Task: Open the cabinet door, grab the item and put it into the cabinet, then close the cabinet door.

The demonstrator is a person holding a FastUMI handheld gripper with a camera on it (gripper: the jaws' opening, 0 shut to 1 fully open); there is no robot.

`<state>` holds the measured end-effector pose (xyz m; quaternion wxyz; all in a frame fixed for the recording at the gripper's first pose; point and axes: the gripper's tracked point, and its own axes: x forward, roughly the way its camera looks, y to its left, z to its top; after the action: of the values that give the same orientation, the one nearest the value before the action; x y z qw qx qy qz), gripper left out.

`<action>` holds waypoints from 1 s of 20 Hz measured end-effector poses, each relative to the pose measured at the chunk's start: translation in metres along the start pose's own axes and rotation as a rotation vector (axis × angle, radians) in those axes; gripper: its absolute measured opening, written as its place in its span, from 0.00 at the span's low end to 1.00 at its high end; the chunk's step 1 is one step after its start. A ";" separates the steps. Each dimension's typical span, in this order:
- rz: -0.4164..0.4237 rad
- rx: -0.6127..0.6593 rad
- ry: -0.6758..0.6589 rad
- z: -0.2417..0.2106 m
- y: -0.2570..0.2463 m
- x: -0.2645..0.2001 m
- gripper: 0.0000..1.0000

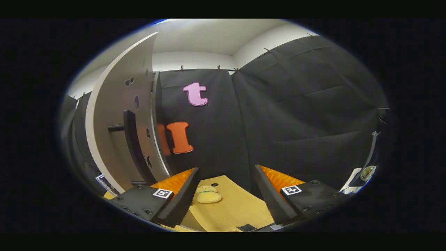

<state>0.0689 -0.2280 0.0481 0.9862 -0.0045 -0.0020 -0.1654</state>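
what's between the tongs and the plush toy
Nothing: the open tongs hold only air, and bare wooden tabletop leads to the plush toy, per the gripper view.

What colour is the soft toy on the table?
Pale yellow toy, seen in the gripper view, just ahead of the open claw.

Hand-held tool [226, 177], seen from its own camera. Two wedge-shaped fingers [181, 195] stand well apart with nothing between them, each with a flat inner face and a ribbed outer surface. Behind each finger sits a dark mounting block [139, 204] fastened with round screw heads. Each block carries a small square marker [162, 193], white with a black pattern, near the base of its finger.
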 end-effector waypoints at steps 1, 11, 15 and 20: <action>0.013 -0.003 0.003 -0.002 0.005 0.001 0.98; -0.027 -0.066 0.014 0.000 0.018 -0.003 0.96; -0.075 -0.102 0.001 0.002 0.021 -0.010 0.96; -0.070 -0.083 0.000 -0.004 0.046 -0.024 0.96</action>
<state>0.0617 -0.1767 0.0435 0.9788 -0.0454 0.0044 -0.1995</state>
